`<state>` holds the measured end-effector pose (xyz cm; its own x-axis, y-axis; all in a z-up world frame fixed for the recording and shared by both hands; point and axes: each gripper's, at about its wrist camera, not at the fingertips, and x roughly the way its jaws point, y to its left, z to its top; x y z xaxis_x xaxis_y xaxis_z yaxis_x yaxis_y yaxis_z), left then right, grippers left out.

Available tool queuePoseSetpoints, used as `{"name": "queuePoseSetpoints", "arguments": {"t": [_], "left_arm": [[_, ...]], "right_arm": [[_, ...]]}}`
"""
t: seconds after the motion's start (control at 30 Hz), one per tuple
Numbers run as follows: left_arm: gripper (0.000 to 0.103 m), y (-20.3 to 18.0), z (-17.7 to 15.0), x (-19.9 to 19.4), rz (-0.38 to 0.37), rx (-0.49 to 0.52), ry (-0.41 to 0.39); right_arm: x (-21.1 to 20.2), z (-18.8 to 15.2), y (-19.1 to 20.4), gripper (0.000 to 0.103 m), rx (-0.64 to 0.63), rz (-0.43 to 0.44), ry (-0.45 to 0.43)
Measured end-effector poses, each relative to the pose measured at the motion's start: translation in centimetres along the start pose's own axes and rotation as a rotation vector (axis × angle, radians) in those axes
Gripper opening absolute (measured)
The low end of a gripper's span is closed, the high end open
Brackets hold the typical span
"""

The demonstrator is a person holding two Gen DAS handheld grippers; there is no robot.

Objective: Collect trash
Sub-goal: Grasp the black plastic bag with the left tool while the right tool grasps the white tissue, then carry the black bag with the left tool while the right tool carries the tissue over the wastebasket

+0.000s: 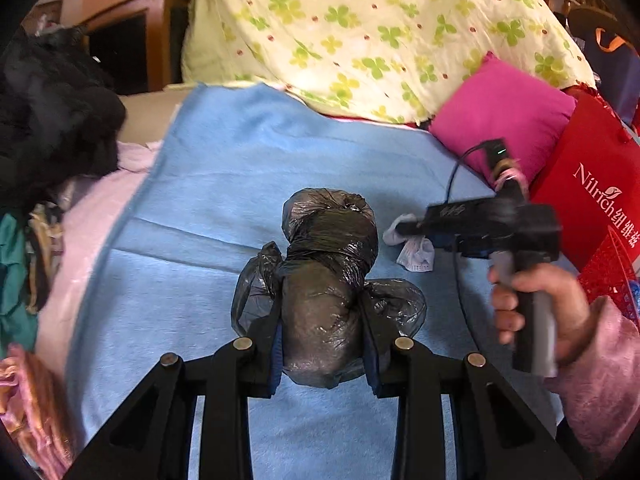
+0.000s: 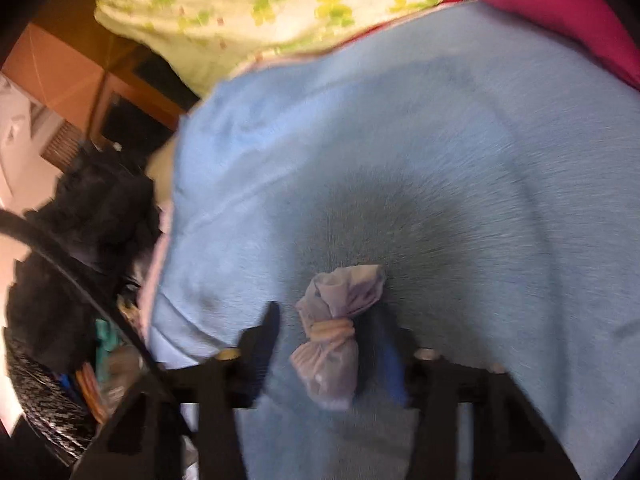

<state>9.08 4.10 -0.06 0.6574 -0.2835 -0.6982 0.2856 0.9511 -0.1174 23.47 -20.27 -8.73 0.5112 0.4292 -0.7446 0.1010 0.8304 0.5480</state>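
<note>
A knotted black plastic bag hangs over the blue blanket, and my left gripper is shut on its lower part. To its right a hand in a pink sleeve holds my right gripper, tips at a small pale wad. In the right wrist view that wad, tied with a rubber band, sits between the fingers of my right gripper. A strip of blanket shows between it and the left finger, so the pads do not press it. This view is blurred.
A clover-print quilt and a pink cushion lie at the far side of the blanket. A red paper bag stands at the right. Dark clothes and pink fabric are heaped on the left.
</note>
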Motion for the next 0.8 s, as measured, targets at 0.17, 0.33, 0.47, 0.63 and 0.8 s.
{"name": "queuePoseSetpoints", "arguments": {"t": [0.17, 0.33, 0.47, 0.63, 0.8], "left_arm": [[0.034, -0.5, 0.7, -2.1, 0.04, -0.003, -0.031], [0.034, -2.8, 1.2, -5.6, 0.058, 0.014, -0.098], [0.034, -5.4, 1.3, -8.5, 0.073, 0.033, -0.142], [0.035, -8.9, 1.3, -11.9, 0.111, 0.09, -0.209], [0.035, -12.4, 1.4, -15.2, 0.13, 0.153, -0.274]], "right_arm": [[-0.6, -1.4, 1.5, 0.027, -0.098, -0.076, -0.026], [-7.6, -4.3, 1.4, 0.027, -0.132, 0.01, -0.104], [-14.3, -6.5, 1.4, 0.027, -0.173, 0.055, -0.178], [-23.3, -10.1, 1.5, 0.027, -0.236, 0.075, -0.297], [-29.5, -13.5, 1.3, 0.027, -0.278, 0.074, -0.381]]}}
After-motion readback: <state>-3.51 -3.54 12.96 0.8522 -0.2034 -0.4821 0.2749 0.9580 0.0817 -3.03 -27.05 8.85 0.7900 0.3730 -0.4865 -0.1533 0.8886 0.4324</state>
